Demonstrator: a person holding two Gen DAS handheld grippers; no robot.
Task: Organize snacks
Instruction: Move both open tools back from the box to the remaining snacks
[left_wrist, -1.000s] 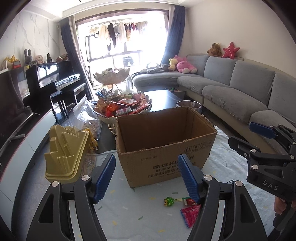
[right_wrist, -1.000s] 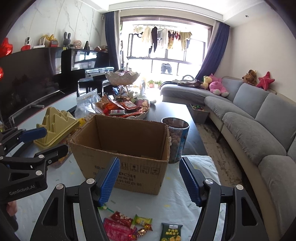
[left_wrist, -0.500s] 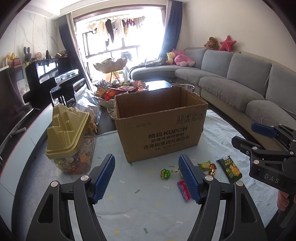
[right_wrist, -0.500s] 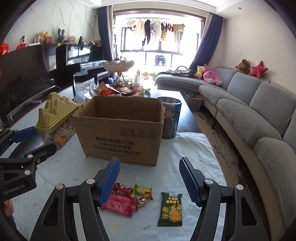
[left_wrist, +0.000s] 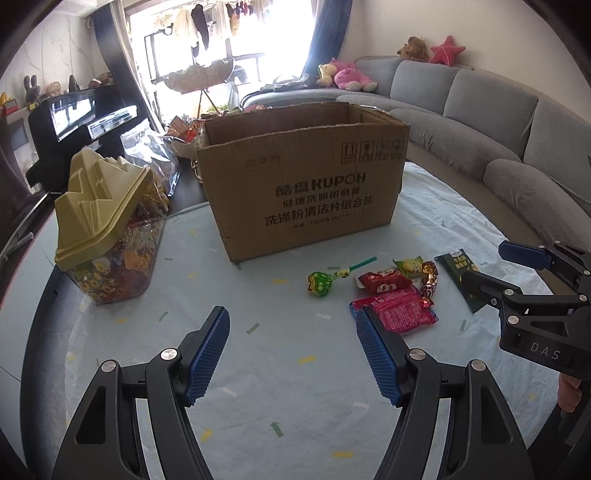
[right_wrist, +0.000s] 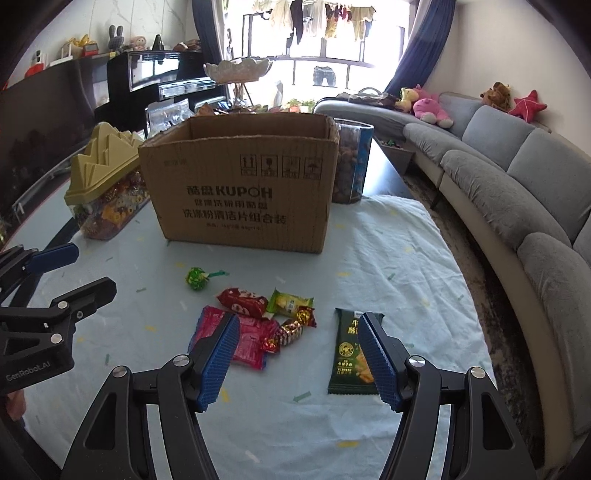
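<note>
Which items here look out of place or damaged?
Several wrapped snacks lie scattered on the pale blue cloth rather than stored: a green lollipop, a pink packet and a dark green biscuit pack. The brown cardboard box has a ragged, torn top rim.

Clothed table (right_wrist: 388, 236): box (right_wrist: 240, 184), snacks (right_wrist: 258, 325)
</note>
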